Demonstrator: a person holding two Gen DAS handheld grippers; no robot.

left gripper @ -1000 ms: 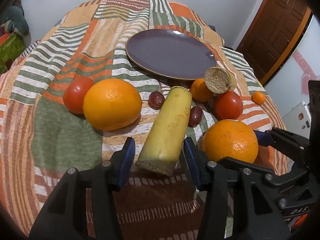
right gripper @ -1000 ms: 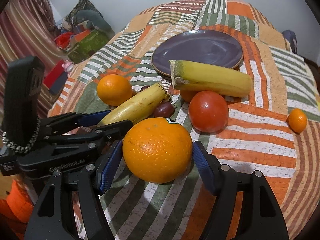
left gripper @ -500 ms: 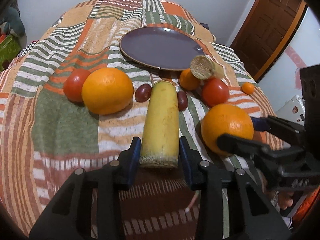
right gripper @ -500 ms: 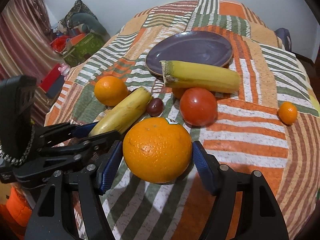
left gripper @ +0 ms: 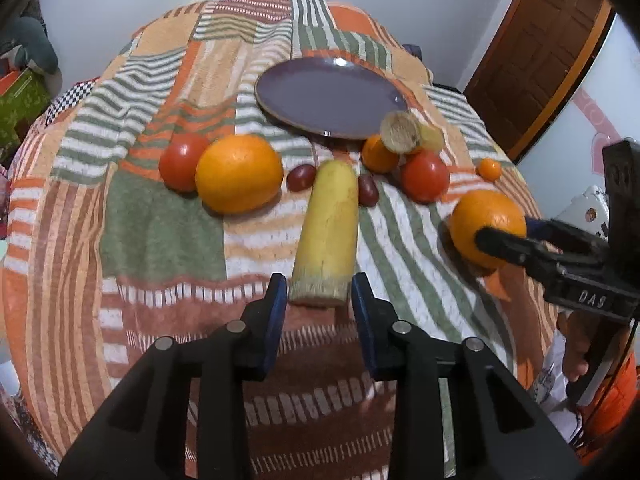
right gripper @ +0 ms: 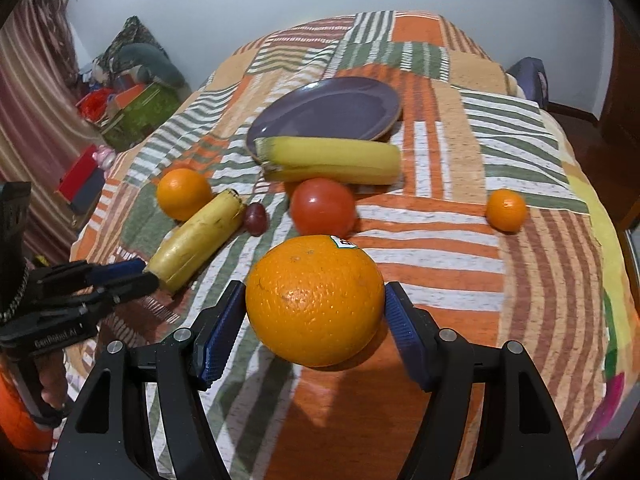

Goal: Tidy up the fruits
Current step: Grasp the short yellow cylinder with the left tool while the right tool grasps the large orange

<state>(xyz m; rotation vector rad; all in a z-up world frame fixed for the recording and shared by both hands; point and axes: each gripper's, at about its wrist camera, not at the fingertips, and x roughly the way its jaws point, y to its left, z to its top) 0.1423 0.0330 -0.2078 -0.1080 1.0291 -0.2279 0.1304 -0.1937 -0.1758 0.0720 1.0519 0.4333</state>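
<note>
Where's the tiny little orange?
In the right wrist view, the tiny orange sits alone on the blanket, right of the tomato.

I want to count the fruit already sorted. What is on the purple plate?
Nothing shows on the plate: its purple surface is bare in both views. In the right wrist view the far banana covers its near rim; there it lies in front, on the cloth.

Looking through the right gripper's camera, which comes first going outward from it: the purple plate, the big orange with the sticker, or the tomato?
From the right gripper:
1. The big orange, right between its fingers.
2. The tomato, just behind the orange, near the middle.
3. The purple plate, farthest back, beyond a long banana.
</note>
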